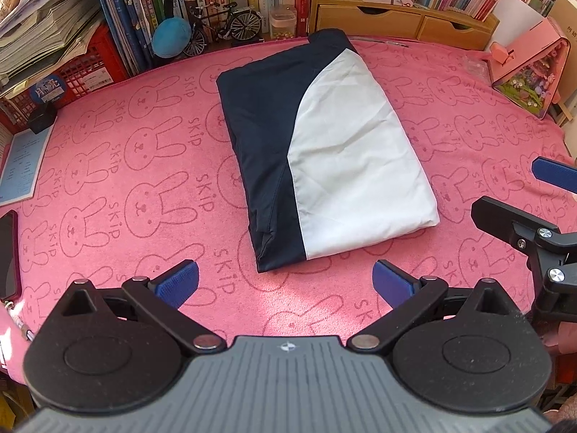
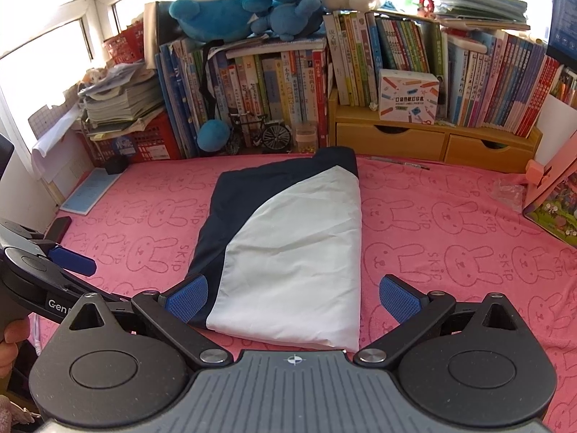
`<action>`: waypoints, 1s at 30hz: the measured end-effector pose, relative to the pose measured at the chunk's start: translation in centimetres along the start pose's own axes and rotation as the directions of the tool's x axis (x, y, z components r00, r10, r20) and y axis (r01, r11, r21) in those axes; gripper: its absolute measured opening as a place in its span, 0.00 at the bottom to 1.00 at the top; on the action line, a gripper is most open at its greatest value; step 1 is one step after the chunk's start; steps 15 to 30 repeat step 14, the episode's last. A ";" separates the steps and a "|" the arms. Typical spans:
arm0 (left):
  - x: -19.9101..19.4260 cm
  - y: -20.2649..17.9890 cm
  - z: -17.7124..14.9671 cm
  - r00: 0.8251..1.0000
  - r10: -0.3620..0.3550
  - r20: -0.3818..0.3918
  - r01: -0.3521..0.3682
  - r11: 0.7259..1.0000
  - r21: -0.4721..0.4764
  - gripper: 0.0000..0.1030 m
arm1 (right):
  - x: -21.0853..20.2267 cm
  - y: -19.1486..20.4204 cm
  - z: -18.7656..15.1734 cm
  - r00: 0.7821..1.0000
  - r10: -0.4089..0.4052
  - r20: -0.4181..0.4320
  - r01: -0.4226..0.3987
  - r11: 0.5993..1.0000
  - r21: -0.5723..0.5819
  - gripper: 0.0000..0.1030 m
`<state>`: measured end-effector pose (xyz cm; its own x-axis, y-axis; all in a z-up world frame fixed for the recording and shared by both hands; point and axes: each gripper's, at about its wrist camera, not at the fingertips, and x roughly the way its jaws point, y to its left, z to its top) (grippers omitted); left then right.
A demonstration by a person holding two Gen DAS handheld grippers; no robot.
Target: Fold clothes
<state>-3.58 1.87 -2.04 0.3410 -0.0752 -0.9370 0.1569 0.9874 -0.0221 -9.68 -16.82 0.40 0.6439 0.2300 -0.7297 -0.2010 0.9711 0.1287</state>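
A navy and white garment (image 1: 324,151) lies folded into a neat rectangle in the middle of the pink bunny-print cloth (image 1: 126,187). It also shows in the right wrist view (image 2: 288,245). My left gripper (image 1: 286,283) is open and empty, just short of the garment's near edge. My right gripper (image 2: 294,297) is open and empty, its fingers wide apart above the garment's near end. The right gripper also shows at the right edge of the left wrist view (image 1: 523,198), and the left gripper at the left edge of the right wrist view (image 2: 57,263).
Rows of books (image 2: 360,57), a wooden drawer unit (image 2: 432,140), a model bicycle (image 1: 223,25) and blue plush toys (image 2: 252,3) line the far edge. A red crate (image 1: 83,72) with papers stands at the left, a pink house-shaped box (image 1: 530,68) at the right. A phone (image 1: 7,252) lies at the left edge.
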 end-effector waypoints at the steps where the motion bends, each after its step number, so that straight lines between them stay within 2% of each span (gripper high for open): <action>1: 0.0 0.0 0.0 1.000 -0.002 -0.001 0.002 1.000 -0.003 1.00 | 0.0 0.0 0.0 1.000 0.001 -0.002 -0.001 1.000 0.001 1.00; 14: 0.5 1.4 0.3 0.999 -0.038 -0.006 0.037 0.995 -0.089 1.00 | 0.6 -0.1 0.2 1.000 0.001 -0.030 -0.001 1.000 0.012 1.00; 30: 0.5 1.4 0.3 0.999 -0.038 -0.006 0.037 0.995 -0.089 1.00 | 0.6 -0.1 0.2 1.000 0.001 -0.030 -0.001 1.000 0.012 1.00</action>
